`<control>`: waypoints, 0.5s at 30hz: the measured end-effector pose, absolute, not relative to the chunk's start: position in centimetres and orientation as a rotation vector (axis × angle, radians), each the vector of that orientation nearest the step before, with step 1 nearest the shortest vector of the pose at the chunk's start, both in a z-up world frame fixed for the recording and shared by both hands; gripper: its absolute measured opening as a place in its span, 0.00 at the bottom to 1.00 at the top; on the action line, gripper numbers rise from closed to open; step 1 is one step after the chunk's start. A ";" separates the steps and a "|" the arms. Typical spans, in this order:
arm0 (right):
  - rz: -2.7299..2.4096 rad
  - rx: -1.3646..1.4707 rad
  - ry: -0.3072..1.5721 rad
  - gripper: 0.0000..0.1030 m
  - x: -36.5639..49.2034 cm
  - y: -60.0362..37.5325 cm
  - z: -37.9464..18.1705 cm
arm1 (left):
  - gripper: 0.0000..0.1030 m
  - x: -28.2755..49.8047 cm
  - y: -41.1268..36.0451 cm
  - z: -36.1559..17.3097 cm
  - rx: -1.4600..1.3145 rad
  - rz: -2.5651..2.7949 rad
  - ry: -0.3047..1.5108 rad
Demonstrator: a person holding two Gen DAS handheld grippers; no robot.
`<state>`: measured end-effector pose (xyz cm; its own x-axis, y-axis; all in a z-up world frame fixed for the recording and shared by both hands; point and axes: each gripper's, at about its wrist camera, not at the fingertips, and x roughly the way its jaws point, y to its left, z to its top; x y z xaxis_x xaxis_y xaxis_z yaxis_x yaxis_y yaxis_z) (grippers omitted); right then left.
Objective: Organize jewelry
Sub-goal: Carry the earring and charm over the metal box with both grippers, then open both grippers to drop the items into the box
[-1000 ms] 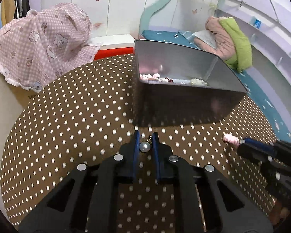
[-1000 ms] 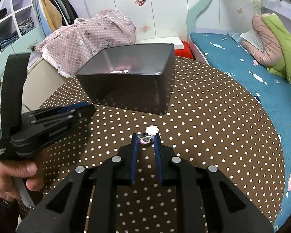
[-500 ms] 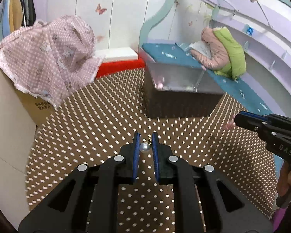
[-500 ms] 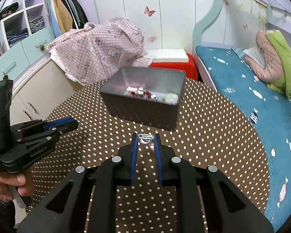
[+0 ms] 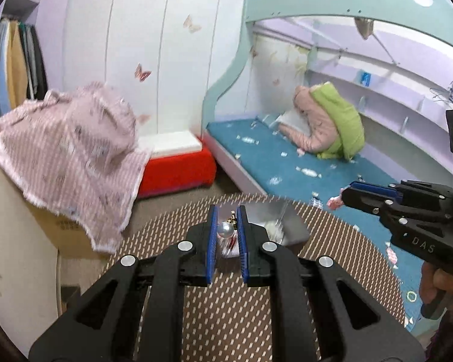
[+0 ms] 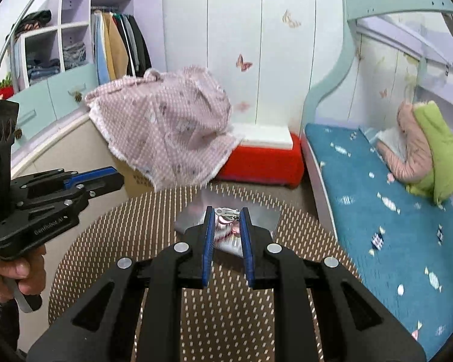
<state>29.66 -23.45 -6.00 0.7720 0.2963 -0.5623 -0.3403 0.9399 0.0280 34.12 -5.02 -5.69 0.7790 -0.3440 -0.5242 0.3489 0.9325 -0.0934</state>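
Observation:
My left gripper (image 5: 226,215) is shut on a pearl earring (image 5: 225,230) with a small gold fitting at its top. It hangs high above the grey metal box (image 5: 282,226), which sits on the brown dotted round table (image 5: 214,316). My right gripper (image 6: 226,215) is shut on a silver clip with a pink ornament (image 6: 226,214), also above the metal box (image 6: 262,215), where several small pieces of jewelry lie. In the left wrist view the right gripper (image 5: 347,194) shows at the right with a pink piece at its tip. The left gripper (image 6: 117,176) shows at the left in the right wrist view.
Behind the table stand a cardboard box under a pink checked cloth (image 6: 166,126), a red and white stool (image 6: 262,157) and a bed with a blue cover (image 6: 392,211). A wardrobe with hanging clothes (image 6: 114,48) fills the back left. A hand (image 6: 12,271) holds the left gripper's handle.
Both grippers have risen well above the table with their pieces still held. The metal box now looks smaller and lower in both views.

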 end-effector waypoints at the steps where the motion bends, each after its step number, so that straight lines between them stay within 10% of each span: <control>1: 0.345 -0.078 0.589 0.15 30.0 -23.5 -5.6 | 0.13 34.6 -5.3 -5.3 0.007 -0.383 0.564; 15: 0.347 -0.039 0.686 0.15 36.7 -23.9 -6.3 | 0.13 43.4 -11.1 -6.8 0.017 -0.466 0.688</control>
<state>36.71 -23.94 -6.31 0.7191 0.3009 -0.6264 -0.3260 0.9421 0.0783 43.38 -11.09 -6.81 0.6740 -0.4084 -0.6156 0.4196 0.8975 -0.1359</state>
